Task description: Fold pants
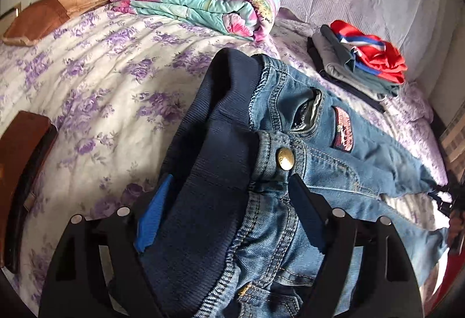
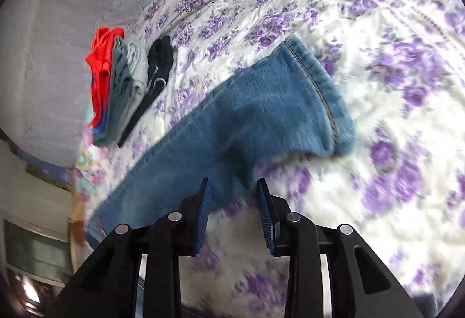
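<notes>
At lower centre of the left wrist view, the dark ribbed waistband of the blue denim pants (image 1: 290, 149) is bunched between the spread-looking fingers of the left gripper (image 1: 229, 190); whether it is pinched cannot be told. In the right wrist view, one leg is laid diagonally on the purple-flowered bedspread (image 2: 392, 85), and the right gripper (image 2: 234, 187) is held apart above it, empty. No neat fold is seen; most folding is judged left.

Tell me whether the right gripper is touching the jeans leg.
Apart. The right wrist view shows the right gripper open, with bedspread between its fingertips; the jeans leg lies just beyond them.
</notes>
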Available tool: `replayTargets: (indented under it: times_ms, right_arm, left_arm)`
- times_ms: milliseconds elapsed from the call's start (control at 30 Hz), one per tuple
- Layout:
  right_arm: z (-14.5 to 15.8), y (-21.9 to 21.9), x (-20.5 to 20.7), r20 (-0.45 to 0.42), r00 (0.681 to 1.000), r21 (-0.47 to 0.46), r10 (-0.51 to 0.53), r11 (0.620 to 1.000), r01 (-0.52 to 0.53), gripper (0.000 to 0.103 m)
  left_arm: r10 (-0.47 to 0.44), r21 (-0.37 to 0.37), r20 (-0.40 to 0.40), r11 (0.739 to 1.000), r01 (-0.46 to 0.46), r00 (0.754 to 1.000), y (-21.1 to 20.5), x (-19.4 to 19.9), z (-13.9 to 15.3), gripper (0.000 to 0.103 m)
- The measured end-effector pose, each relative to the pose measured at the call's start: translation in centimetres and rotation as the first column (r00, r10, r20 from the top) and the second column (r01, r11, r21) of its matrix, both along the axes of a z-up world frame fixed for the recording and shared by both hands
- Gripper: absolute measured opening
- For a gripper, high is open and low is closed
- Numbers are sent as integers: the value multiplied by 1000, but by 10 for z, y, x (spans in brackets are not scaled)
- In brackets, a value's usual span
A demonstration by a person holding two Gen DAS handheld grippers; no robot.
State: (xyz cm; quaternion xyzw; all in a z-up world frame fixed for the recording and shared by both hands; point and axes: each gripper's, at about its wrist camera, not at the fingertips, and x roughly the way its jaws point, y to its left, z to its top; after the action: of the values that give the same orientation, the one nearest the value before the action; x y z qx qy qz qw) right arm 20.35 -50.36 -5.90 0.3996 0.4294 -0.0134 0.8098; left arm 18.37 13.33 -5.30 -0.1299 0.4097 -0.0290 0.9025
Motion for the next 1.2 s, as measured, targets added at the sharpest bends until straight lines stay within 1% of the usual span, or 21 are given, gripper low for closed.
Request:
replayTargets:
  times_ms: [33,67,167,200,233,267,300,367,433,467,533,567,600,633,667,800,900,967,1033,1133,1200]
  right_arm:
    - [3,-4,2,24,999,-12,-38,999,38,9]
    - [8,-6,1,49,997,-53,-62,997,64,7]
    - [20,8,-4,101,995,-188,-23,981,42,7]
    - [17,17,-6,69,998,-274,10,962,9,8]
    - [6,22,-2,9,999,-330,34,943,-29,16]
    - [-9,16,-3,-47,997,-335,54,940,-66,17]
    - [-14,9,-8,2,998,-295,64,953,-61,16]
    - [-12,-8,-20,-3,999,-180,44,983,-44,18]
    - [3,-8,-35,13,1000,-200,6,980,-3,23]
    - [20,3,-42,40,999,-299,5,954,7,23]
    - [51,33,-44,95,994,-483,57,875,-4,23]
    - [67,58,-44,131,985,-556,113,831,-21,24]
    - [75,76,-36,149,975,-586,164,809,-47,30]
    - [82,98,-33,165,960,-601,225,795,-84,41]
    - [86,121,-28,175,942,-606,288,785,-128,45]
    - [74,210,17,150,880,-618,452,738,-273,48]
    - [35,259,52,36,859,-600,511,698,-391,48]
    - [-4,271,75,-95,861,-567,499,684,-459,49]
    - [-10,273,72,-62,861,-594,505,674,-439,51]
    - [1,268,70,-64,852,-563,520,686,-461,52]
    - [16,256,63,24,838,-541,546,712,-448,52]
  left_arm:
    - [0,5,-3,1000,0,1000,0,1,0,77]
    - [0,5,-4,1000,0,1000,0,1,-1,77]
    - [1,-3,-7,1000,-1,1000,4,-1,-2,77]
    - [-1,-7,-8,1000,1,1000,5,-1,-3,77]
    - [-3,-11,-11,1000,2,1000,6,0,-3,77]
    - [-2,-15,-14,1000,2,1000,5,0,-3,78]
    - [-3,-18,-18,1000,2,1000,6,1,-3,79]
    - [-10,-11,-31,1000,10,999,5,1,-2,79]
    - [4,14,-46,1000,-4,999,8,-1,8,80]
    - [12,2,-38,1000,-12,999,12,-3,15,84]
    - [22,-71,15,997,-21,1000,24,-3,34,92]
    - [35,-87,28,996,-32,999,26,0,41,93]
    - [45,-94,32,995,-42,998,27,9,49,93]
    - [41,-99,32,994,-37,999,24,16,52,93]
    - [26,-103,34,994,-23,999,19,23,55,93]
    - [-40,-39,6,998,40,999,-20,52,44,93]
    - [-17,-11,-81,1000,16,997,-26,81,6,93]
    - [7,29,-78,1000,-4,997,-25,86,-5,95]
    - [9,8,-80,1000,-9,997,-23,87,-5,97]
    - [0,-64,-48,998,-4,999,-14,81,3,97]
    - [-16,-220,6,975,17,1000,6,66,17,97]
